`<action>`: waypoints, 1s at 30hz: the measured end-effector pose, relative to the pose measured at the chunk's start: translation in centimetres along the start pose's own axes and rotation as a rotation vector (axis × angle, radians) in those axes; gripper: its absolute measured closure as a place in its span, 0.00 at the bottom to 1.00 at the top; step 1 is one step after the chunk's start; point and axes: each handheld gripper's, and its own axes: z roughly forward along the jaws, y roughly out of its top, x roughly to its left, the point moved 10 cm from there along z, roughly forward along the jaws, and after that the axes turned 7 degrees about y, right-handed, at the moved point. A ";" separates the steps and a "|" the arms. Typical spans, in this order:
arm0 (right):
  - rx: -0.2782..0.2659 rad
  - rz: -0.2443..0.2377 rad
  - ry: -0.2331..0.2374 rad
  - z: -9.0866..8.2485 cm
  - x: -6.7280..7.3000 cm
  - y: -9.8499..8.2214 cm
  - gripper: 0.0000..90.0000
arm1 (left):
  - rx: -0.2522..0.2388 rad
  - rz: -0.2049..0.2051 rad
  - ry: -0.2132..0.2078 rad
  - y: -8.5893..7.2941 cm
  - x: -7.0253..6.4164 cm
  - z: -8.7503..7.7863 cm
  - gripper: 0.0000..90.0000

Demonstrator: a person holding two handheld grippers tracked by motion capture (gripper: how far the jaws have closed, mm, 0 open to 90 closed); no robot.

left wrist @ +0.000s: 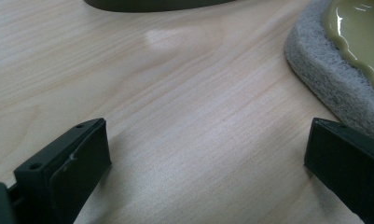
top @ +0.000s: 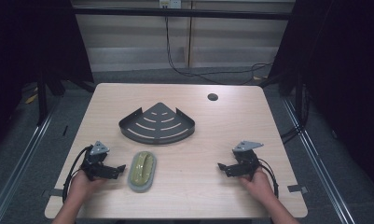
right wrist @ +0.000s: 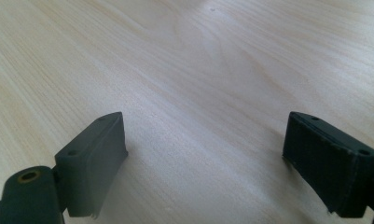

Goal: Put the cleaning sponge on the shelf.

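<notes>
A scrubbing pad with an olive-green handle on a grey felt base (top: pixel 142 171) lies near the table's front, left of centre; its grey edge (left wrist: pixel 334 79) shows at the right of the left gripper view. Behind it sits a dark metal corner shelf with curved slots (top: pixel 157 123). My left gripper (top: pixel 120 169) rests low on the table just left of the pad, jaws open (left wrist: pixel 208 154) over bare wood. At the front right my right gripper (top: pixel 222 166) points left, open (right wrist: pixel 205 149) with nothing between its jaws.
The light wooden table (top: pixel 231 135) has a round cable hole (top: pixel 212 97) at the back right. Black cables (top: pixel 198 70) run across the floor behind it. Dark curtains and metal rails flank both sides.
</notes>
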 end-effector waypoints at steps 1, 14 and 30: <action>0.000 0.000 0.000 0.0 0.0 0.0 0.14 | 0.002 0.002 0.003 0.0 0.0 0.0 0.00; 0.002 0.009 -0.007 0.0 0.0 0.0 0.14 | 0.244 -0.023 0.030 0.0 -0.2 -1.2 0.17; 0.000 0.008 -0.009 0.0 0.0 0.0 0.14 | 0.476 -0.082 -0.074 4.0 -3.1 -4.9 0.32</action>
